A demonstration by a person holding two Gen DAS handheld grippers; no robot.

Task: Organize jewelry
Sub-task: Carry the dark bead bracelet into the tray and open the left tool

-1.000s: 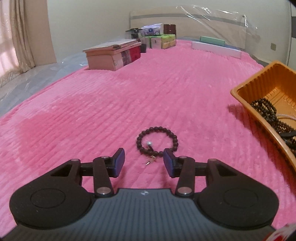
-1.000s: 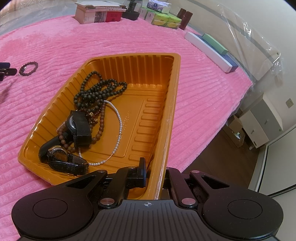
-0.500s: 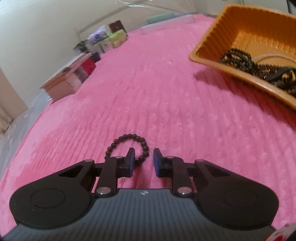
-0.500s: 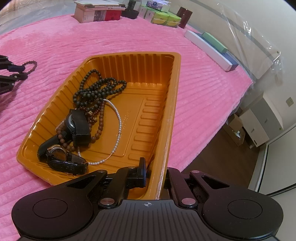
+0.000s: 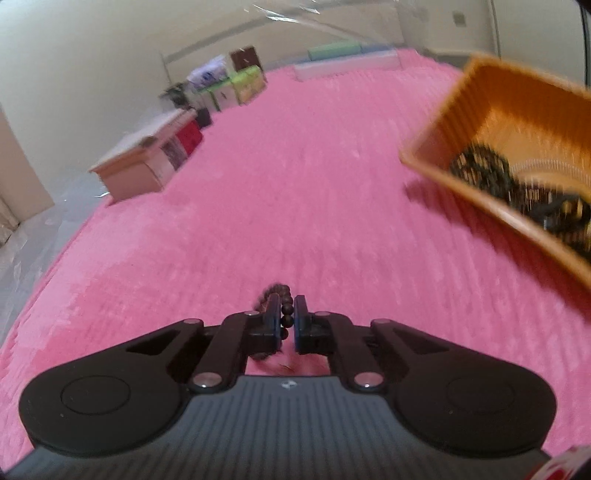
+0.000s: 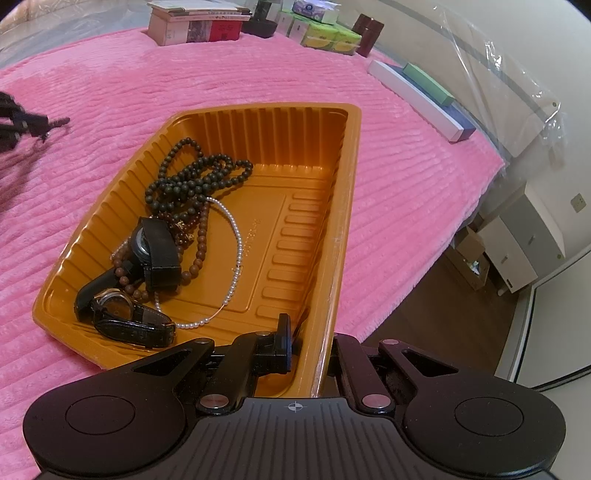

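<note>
Pink plush blanket point(image 5: 295, 192) covers the bed under both of your tools. Your left tool point(image 5: 287, 317) has just been closing, and its jaws now pinch the dark beaded bracelet point(image 5: 286, 314), whose beads show in the thin gap between the pads and bunch just past the tips. From the right wrist view that tool point(image 6: 22, 123) sits at the far left edge, apart from the tray. Your right tool point(image 6: 310, 339) is clamped on the near right wall of the orange plastic tray point(image 6: 347, 192), one finger inside and one outside. Inside the tray, toward its left half, lie a tangle of dark bead necklaces point(image 6: 195, 177), a brown bead strand point(image 6: 197, 254), a thin pearl necklace point(image 6: 236, 254) and two black-strapped watches point(image 6: 125, 314). Boxes point(image 6: 195, 22) line the far edge of the bed.
</note>
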